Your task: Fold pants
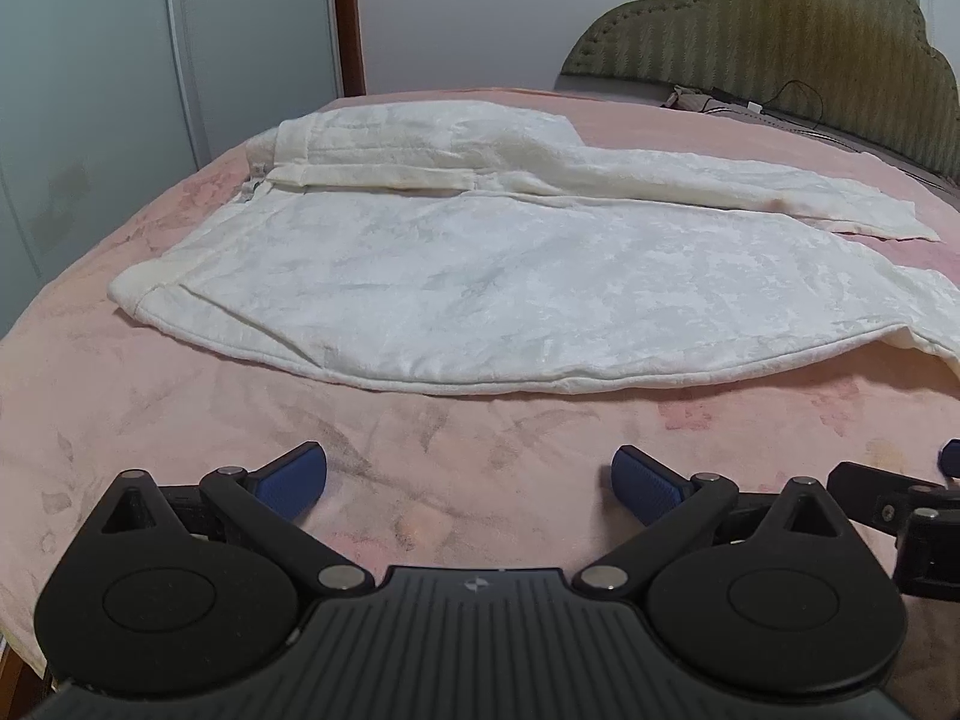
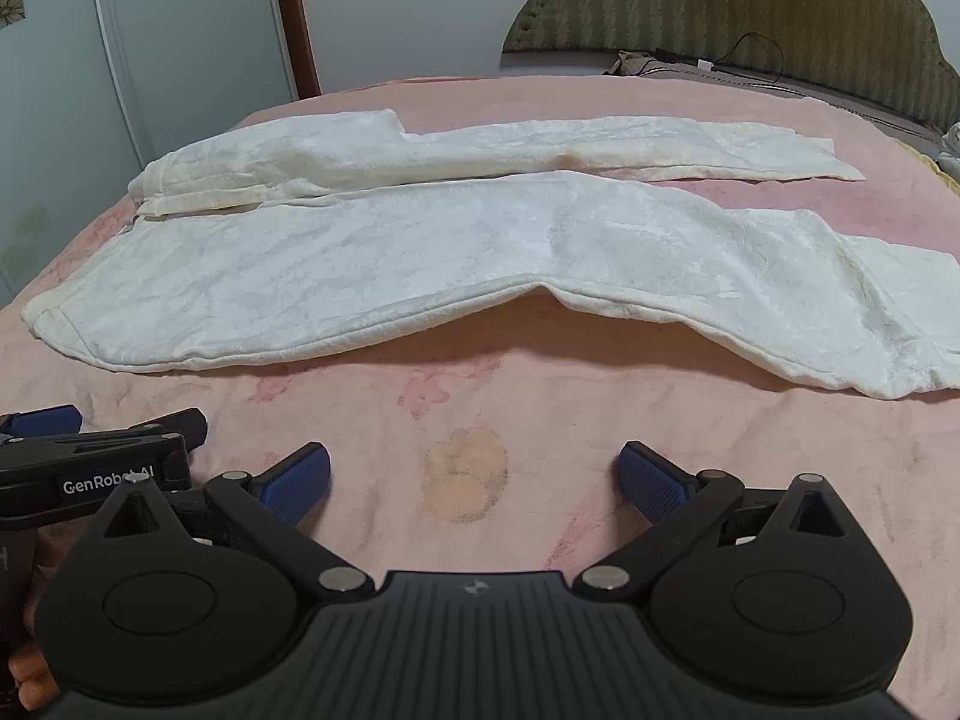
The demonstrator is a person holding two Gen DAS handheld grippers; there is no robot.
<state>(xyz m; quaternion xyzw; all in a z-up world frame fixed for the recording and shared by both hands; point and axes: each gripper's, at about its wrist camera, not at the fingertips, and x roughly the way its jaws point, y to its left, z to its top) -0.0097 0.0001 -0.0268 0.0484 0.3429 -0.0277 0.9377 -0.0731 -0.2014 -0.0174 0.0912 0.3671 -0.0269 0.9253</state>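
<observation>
Lying flat across the pink bed (image 1: 180,420), the white pants (image 1: 480,288) have the waist at the left and both legs running right, still unfolded. Left gripper (image 1: 469,483) and right gripper (image 2: 474,480) hover near the front edge, fingers spread wide, gripping nothing.

Cream-white pants (image 2: 420,252) with a faint tonal brocade pattern, yellowed at the waistband, on a pale pink bedspread (image 2: 480,420) printed with faded flowers, black grippers with blue ribbed pads (image 1: 294,477), an olive-green striped headboard (image 1: 780,30), pale wardrobe doors (image 2: 180,30) with flower motifs.
</observation>
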